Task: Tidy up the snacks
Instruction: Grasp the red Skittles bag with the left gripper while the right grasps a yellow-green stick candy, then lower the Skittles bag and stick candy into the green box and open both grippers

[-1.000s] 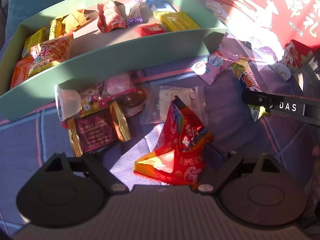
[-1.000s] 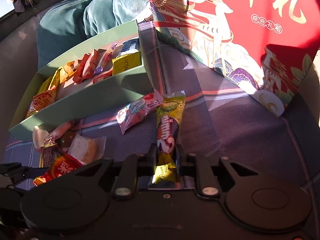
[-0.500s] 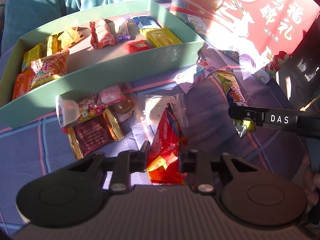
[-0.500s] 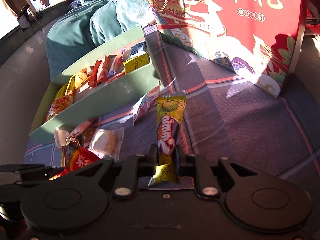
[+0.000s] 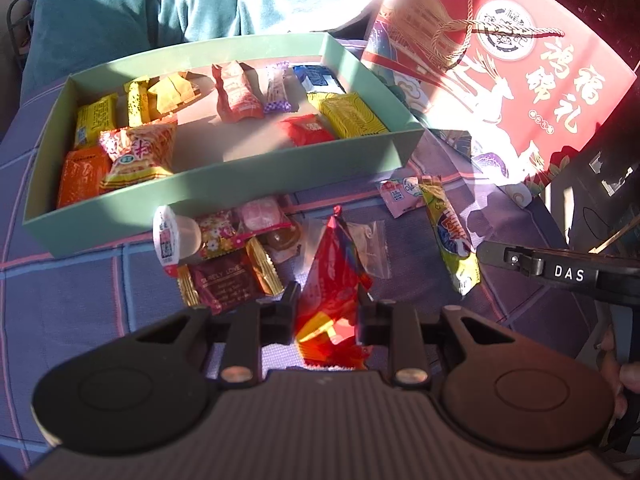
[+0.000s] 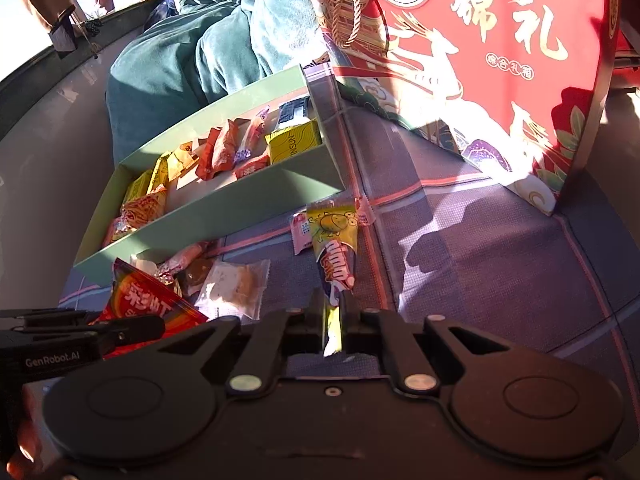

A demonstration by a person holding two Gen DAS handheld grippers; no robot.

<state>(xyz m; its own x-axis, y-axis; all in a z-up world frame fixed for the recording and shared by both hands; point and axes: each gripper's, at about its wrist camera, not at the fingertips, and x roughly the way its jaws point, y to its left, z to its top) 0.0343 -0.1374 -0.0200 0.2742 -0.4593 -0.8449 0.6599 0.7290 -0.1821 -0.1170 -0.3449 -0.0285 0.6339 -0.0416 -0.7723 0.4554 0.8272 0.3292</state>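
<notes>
My left gripper [image 5: 325, 304] is shut on a red snack bag [image 5: 332, 280] and holds it above the purple cloth; the bag also shows in the right wrist view [image 6: 148, 300]. My right gripper [image 6: 332, 308] is shut on a long yellow-green candy packet [image 6: 334, 248], seen in the left wrist view [image 5: 448, 232] too. A mint-green box [image 5: 248, 184] lies behind, holding several wrapped snacks. Loose snacks lie in front of it: a jelly cup [image 5: 172, 236], a maroon packet [image 5: 224, 284], a clear pastry bag [image 6: 236, 284], a pink packet [image 5: 396, 196].
A tall red gift box [image 6: 500, 60] with gold characters and a rope handle stands at the right behind the cloth. A teal velvet cushion [image 5: 160, 4] lies behind the green box. The other gripper's arm [image 5: 560, 272] reaches in from the right.
My left gripper closed on the red snack bag and lifted it. My right gripper rose with the yellow-green packet. Both views pulled back and up from the cloth.
</notes>
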